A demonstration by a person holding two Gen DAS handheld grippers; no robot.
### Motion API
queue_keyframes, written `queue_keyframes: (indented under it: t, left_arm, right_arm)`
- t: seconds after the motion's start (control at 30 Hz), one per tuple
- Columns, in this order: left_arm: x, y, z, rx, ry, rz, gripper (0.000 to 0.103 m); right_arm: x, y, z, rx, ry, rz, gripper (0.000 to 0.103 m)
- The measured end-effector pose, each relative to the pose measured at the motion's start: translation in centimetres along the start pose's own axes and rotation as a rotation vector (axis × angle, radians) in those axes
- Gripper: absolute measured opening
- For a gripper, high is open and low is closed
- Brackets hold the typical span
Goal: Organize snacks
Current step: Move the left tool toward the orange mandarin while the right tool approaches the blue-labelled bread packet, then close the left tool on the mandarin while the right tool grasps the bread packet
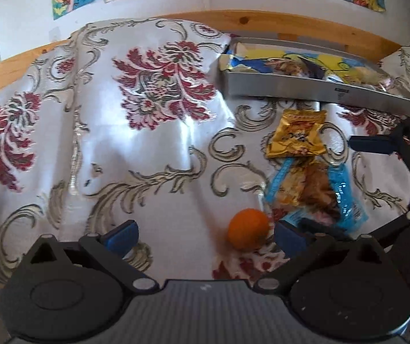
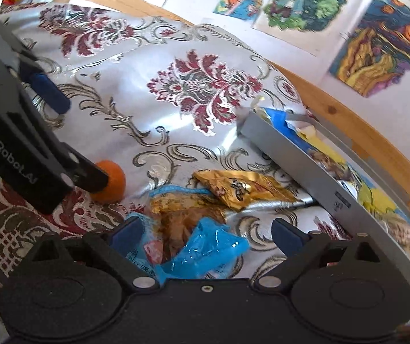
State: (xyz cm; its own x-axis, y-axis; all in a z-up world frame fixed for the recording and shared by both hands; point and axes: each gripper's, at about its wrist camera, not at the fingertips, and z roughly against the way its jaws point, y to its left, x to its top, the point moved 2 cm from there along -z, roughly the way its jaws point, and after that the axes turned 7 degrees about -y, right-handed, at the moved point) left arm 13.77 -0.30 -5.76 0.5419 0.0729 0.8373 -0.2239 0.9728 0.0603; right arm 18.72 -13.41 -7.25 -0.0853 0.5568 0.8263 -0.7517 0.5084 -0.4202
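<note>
A small orange fruit (image 1: 248,232) lies on the floral cloth between the fingers of my left gripper (image 1: 205,238), close to the right finger; the jaws stand wide open. In the right wrist view, one finger of the left gripper (image 2: 81,143) touches or covers the orange (image 2: 110,182). A blue snack packet (image 2: 205,246) with brown contents lies between the spread fingers of my open right gripper (image 2: 207,233). A gold packet (image 2: 242,189) rests just beyond it. The left wrist view shows the blue packet (image 1: 314,189), the gold packet (image 1: 298,134) and the right gripper (image 1: 345,186) straddling the blue one.
A shallow silver tray (image 1: 319,91) holding several packets sits at the back right by the wooden rail (image 1: 262,25); its near wall (image 2: 291,154) runs diagonally. The floral cloth (image 1: 118,143) bulges into folds at the left. Colourful pictures hang on the wall.
</note>
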Motion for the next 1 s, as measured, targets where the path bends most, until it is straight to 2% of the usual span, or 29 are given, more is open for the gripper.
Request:
queue_keyframes:
  t: [0.13,0.23,0.4,0.5,0.77,0.9,1.0]
  left_arm:
    - [-0.2,-0.8,-0.3,-0.036,-0.008,-0.032,0.102]
    - [-0.4,-1.4,-0.5,-0.063,-0.011,-0.05,0.097]
    - [-0.6,-1.6,-0.9,-0.111,-0.009,-0.033,0.08]
    - [-0.7,-1.5,-1.2,-0.113,0.002,-0.029,0.07]
    - [-0.8,-1.1,-1.7,-0.135,0.022,0.027,0.056]
    - [-1.0,-1.0,-2.2,-0.146,0.041,0.05,0.04]
    - [-1.1,-0.9,-2.2,-0.154,0.042,0.065,0.038]
  right_arm:
    - [-0.2,-0.2,-0.1,0.015,-0.009,-0.01,0.095]
    - [-0.3,-0.4,-0.2,0.032,-0.007,-0.035,0.093]
    - [-0.4,-0.6,-0.3,0.052,-0.006,-0.058,0.089]
    - [-0.5,-0.6,-0.3,0.071,-0.007,-0.067,0.085]
    - [-0.6,-0.7,-0.2,0.108,-0.002,-0.088,0.078]
    - [-0.7,-0.7,-0.1,0.124,0.013,-0.099,0.075]
    - [-0.8,-0.4,0.0,0.133,0.029,-0.093,0.074]
